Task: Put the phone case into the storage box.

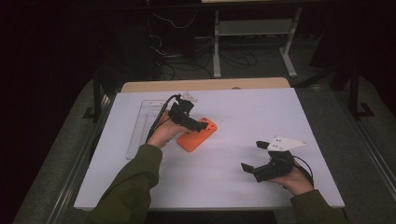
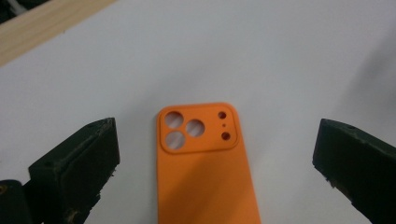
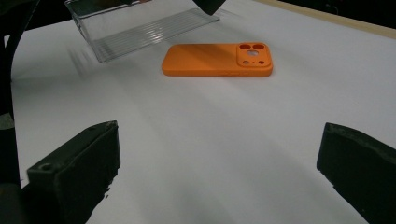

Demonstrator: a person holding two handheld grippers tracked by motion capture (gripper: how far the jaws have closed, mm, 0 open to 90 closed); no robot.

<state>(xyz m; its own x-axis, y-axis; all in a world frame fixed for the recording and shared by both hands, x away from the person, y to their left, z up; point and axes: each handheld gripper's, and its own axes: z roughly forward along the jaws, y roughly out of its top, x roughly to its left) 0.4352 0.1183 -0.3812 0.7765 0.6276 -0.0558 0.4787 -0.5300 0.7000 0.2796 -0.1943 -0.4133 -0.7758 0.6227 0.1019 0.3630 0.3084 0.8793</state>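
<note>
An orange phone case (image 1: 198,135) lies flat on the white board (image 1: 233,112), camera cut-outs facing up. My left gripper (image 1: 194,119) hovers over its camera end, open. In the left gripper view the case (image 2: 201,177) sits between and beyond the wide-apart jaws of the left gripper (image 2: 217,135), touching neither. My right gripper (image 1: 252,156) is held near the front right of the board, open and holding nothing, well apart from the case. In the right gripper view the case (image 3: 217,59) lies far ahead of the spread jaws of the right gripper (image 3: 217,140).
A clear ribbed plastic tray (image 1: 144,121) lies on the board left of the case, beside the left hand, and appears as the tray (image 3: 140,28) in the right gripper view. A wooden table edge (image 1: 205,85) runs behind the board. Cables and desk legs stand on the dark floor beyond.
</note>
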